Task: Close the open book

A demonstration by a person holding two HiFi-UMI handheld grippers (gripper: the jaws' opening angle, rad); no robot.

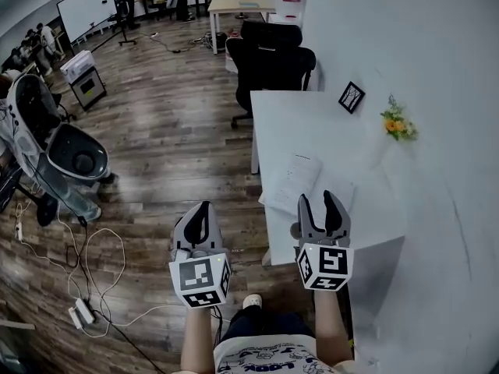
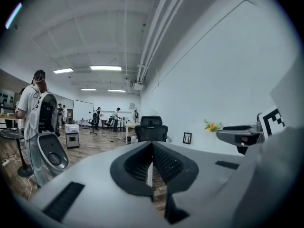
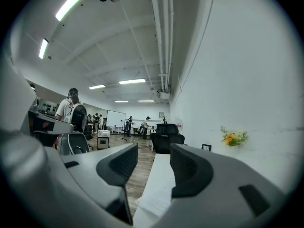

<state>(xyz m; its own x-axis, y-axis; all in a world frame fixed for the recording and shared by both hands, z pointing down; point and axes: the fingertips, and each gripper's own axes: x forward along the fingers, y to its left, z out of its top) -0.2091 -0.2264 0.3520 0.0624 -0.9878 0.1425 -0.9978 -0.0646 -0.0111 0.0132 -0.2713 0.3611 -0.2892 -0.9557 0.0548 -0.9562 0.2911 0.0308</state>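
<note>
The open book (image 1: 300, 179) lies flat near the left edge of the white table (image 1: 312, 127). The right gripper (image 1: 317, 199) hovers just near of it, jaws apart and empty. The left gripper (image 1: 204, 207), jaws pressed together on nothing, hangs over the wooden floor (image 1: 171, 146) left of the table.

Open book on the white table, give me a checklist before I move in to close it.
1. Open book lies flat on the table: ok.
2. Nothing lies on its pages: ok.
3. Right gripper jaws apart, empty, near the book: ok.
4. Left gripper jaws apart: not ok; they are together, and it hangs over the floor beside the table.
5. Spine direction: cannot tell.
</note>
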